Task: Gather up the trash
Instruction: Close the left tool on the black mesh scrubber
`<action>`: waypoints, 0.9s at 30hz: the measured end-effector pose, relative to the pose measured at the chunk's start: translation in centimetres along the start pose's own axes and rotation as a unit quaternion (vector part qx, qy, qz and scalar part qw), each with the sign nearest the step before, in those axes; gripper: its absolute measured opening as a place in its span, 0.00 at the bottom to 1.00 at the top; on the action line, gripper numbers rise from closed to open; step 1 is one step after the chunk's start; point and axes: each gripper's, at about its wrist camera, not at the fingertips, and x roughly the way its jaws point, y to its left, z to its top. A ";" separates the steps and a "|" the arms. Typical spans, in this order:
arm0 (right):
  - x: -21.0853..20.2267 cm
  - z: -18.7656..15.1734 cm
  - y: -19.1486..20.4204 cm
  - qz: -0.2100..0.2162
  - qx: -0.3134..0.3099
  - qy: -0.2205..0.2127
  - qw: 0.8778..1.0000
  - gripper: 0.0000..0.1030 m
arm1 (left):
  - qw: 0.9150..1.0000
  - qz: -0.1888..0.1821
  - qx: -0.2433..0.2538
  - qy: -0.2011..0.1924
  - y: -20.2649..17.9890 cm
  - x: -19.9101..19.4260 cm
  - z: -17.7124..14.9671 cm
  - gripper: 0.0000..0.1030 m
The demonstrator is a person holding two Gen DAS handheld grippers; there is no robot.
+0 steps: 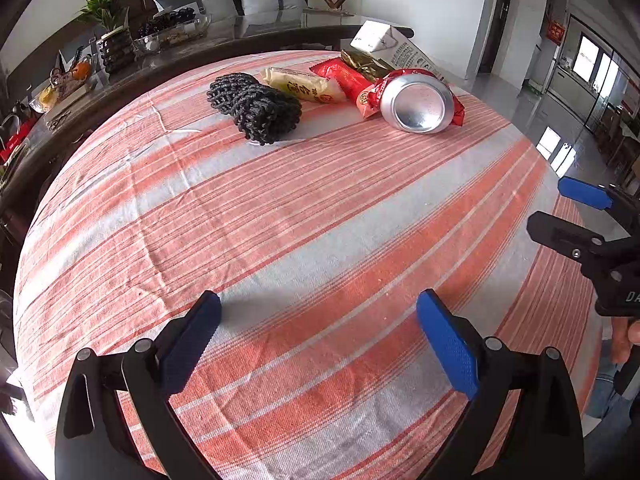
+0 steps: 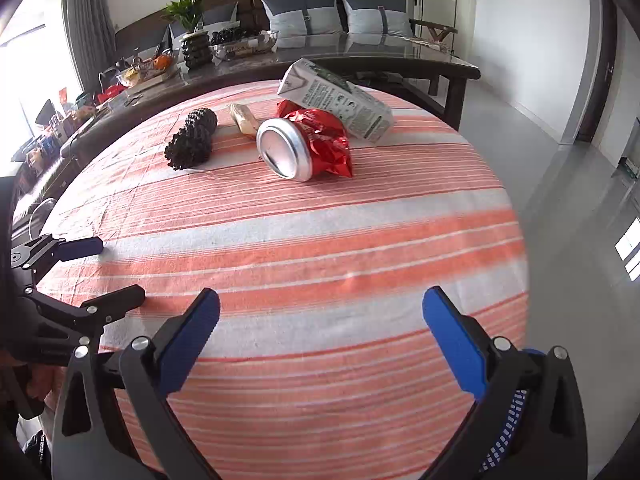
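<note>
lying beyond both spread tongs [image 1: 319, 340], can [image 1: 416, 102]

I can read very little from here. The pale yellow wrapper [image 1: 302, 85], just beside the black net [image 1: 256, 106], has big dark Chinese letters on it, but I cannot tell which ones. The milk carton [image 2: 340, 100], behind the can [image 2: 285, 149], carries small print too tiny to read. The right tongs [image 1: 568, 216] show the letters "DA" on their black body.
</note>
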 end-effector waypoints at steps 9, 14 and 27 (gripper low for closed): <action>4.1 1.0 0.7 -0.013 -0.005 0.043 0.999 0.96 | 1.000 0.001 0.007 0.001 -0.2 0.4 0.1 0.95; 3.9 0.7 0.7 -0.015 -0.007 0.041 0.999 0.96 | 1.000 -0.013 -0.011 -0.019 0.9 1.1 2.6 0.95; 4.0 0.8 0.7 -0.015 -0.007 0.041 0.999 0.96 | 0.993 0.050 -0.109 -0.009 5.1 9.9 15.6 0.95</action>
